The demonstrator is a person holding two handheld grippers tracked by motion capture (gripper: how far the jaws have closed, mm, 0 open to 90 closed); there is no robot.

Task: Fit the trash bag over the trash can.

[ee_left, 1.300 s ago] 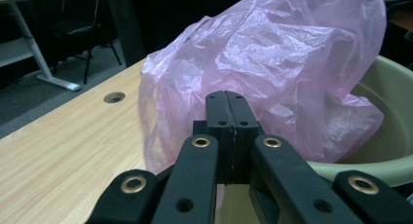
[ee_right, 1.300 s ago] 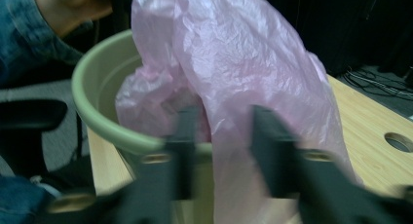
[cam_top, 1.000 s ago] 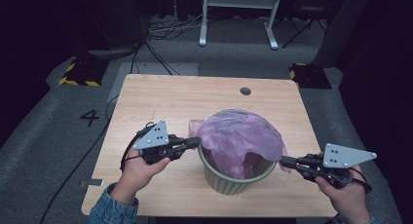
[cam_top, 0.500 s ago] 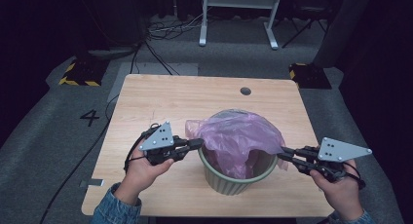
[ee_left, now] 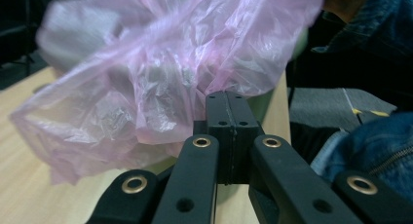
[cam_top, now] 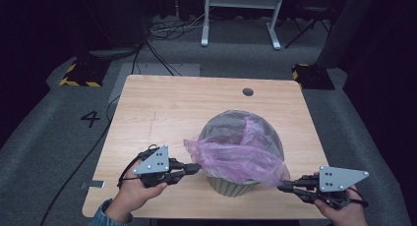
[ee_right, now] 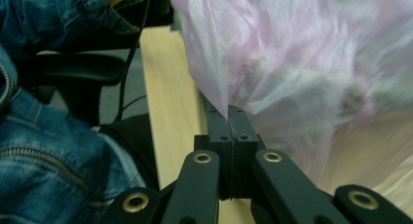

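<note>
Bag: a thin pink plastic bag (cam_top: pixel 236 155) draped over the bin's mouth, one fold down inside it, both near edges drawn out past the rim to left and right; crinkled and see-through in the left gripper view (ee_left: pixel 160 73), blurred in the right gripper view (ee_right: pixel 292 63).
Bin: a round, pale green ribbed bin (cam_top: pixel 231 186) standing upright on the table, toward its near edge and a little right of the middle.
Left gripper: left gripper (cam_top: pixel 194 168) just left of the bin, jaws pressed together on the bag's left edge; the film runs into the seam between them (ee_left: pixel 227 104).
Right gripper: right gripper (cam_top: pixel 284 186) just right of the bin, low near the table's front edge, jaws closed on the bag's right corner (ee_right: pixel 231 118).
Hands: each hand grips its tool from the near side of the bin; denim sleeves show.
Table: light wooden table (cam_top: pixel 162 113); a small dark hole (cam_top: pixel 248 92) lies beyond the bin.
Floor: grey carpet with a "4" (cam_top: pixel 91 119) well left of the bin.
</note>
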